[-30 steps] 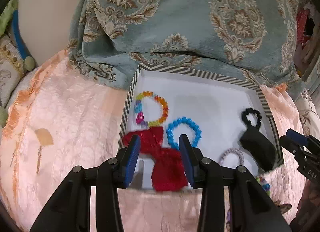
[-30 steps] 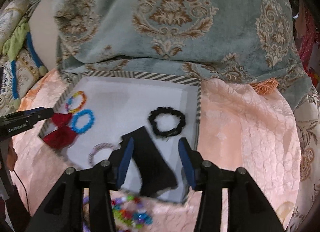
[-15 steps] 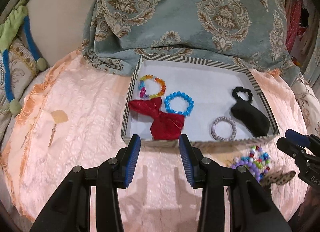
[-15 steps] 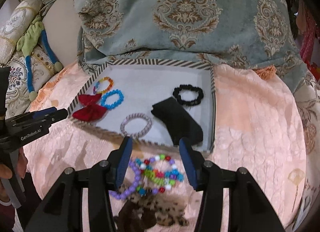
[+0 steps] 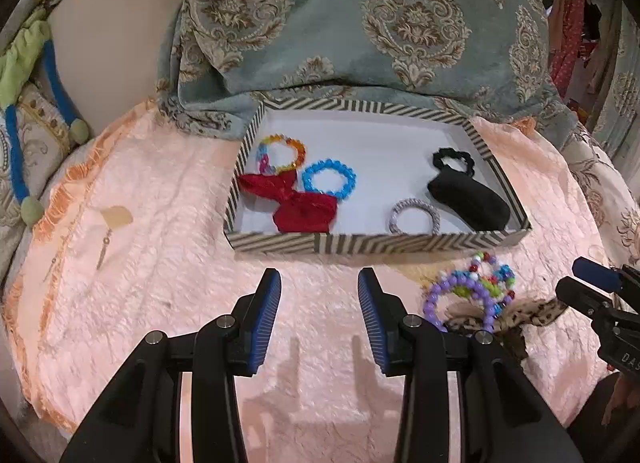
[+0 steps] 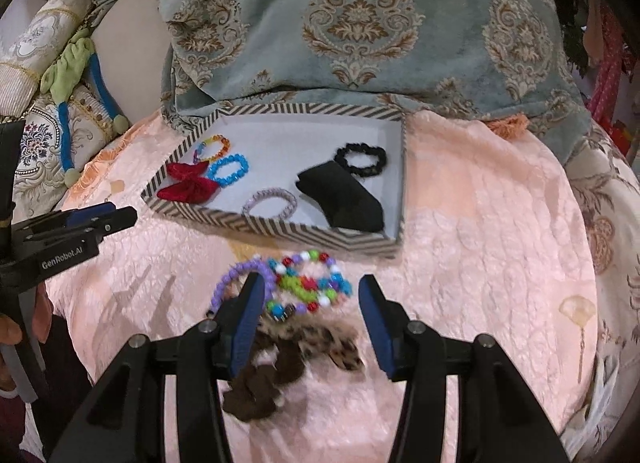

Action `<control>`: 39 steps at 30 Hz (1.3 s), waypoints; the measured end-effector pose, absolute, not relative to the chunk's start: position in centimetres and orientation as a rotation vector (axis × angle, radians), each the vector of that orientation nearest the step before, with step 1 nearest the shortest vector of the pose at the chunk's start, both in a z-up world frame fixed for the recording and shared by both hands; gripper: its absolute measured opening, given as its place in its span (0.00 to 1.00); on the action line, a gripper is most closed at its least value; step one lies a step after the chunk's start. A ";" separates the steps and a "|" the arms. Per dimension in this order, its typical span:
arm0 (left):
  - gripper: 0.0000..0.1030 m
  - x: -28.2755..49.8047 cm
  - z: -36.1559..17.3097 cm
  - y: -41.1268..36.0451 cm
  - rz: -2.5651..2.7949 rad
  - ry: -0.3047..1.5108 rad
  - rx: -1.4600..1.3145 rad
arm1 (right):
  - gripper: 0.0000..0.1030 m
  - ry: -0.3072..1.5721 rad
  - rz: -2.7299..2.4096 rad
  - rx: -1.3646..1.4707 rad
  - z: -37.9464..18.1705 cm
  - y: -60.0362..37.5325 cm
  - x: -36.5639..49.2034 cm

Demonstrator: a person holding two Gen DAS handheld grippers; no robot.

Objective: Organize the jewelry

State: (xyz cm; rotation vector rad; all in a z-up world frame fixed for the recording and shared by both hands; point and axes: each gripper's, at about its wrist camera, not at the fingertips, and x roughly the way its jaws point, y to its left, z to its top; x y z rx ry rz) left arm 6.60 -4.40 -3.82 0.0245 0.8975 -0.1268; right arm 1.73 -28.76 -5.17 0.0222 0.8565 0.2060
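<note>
right gripper (image 6: 310, 309) spread wide, holding nothing, above the loose pile on the peach bedspread (image 6: 480, 243): purple bead bracelet (image 6: 236, 279), multicolour bead bracelet (image 6: 308, 283), leopard-print scrunchie (image 6: 316, 339). left gripper (image 5: 319, 307) also spread and empty over bare bedspread, just short of the striped tray (image 5: 360, 243). tray holds red bow (image 5: 296, 203), blue bracelet (image 5: 329, 183), rainbow bracelet (image 5: 282, 153), pale bracelet (image 5: 414, 217), black pouch (image 5: 468, 199), black scrunchie (image 5: 454, 161).
</note>
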 end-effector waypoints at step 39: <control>0.03 10.5 -11.4 -11.0 -0.409 1.157 -0.127 | 0.28 0.999 0.332 0.050 -10.6 -29.9 9.2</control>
